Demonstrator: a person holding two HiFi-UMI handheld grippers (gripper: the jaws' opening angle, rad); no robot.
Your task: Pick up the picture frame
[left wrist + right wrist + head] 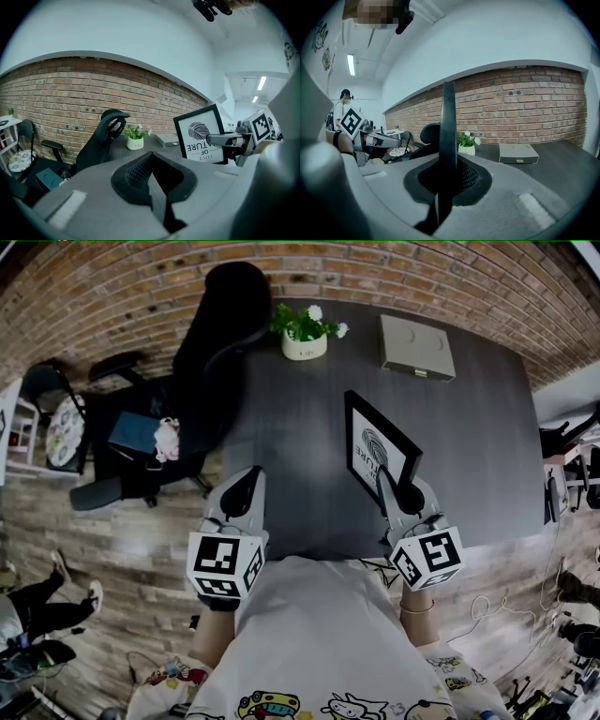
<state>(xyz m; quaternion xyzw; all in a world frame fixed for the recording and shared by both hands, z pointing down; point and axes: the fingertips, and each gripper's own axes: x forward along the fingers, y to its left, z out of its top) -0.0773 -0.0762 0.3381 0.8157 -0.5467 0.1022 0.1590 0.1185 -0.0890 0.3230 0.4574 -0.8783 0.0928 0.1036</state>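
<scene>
Head view: the right gripper (394, 491) is clamped on the near lower corner of the single picture frame (380, 448), which is over the near right part of the dark table (291, 456). The frame's black border runs away from the person and its printed face is turned toward the left gripper (240, 504), well apart at the table's near edge. Beyond the frame stand one potted plant (305, 334) with white flowers and one flat grey box (417, 346), both clear of it. One black office chair (220, 343) crowds the table's far left corner.

Left gripper view: this gripper's jaws are pressed together with nothing between them. Ahead and to the right, the frame faces the camera, showing a leaf print with lettering. It leans slightly, with its longer sides roughly upright. Whether its lower edge clears the tabletop is hard to tell.

Right gripper view: the frame appears edge-on as one thin dark bar standing upright between the closed jaws. The plant and the box sit behind it against the brick wall (525, 103).
</scene>
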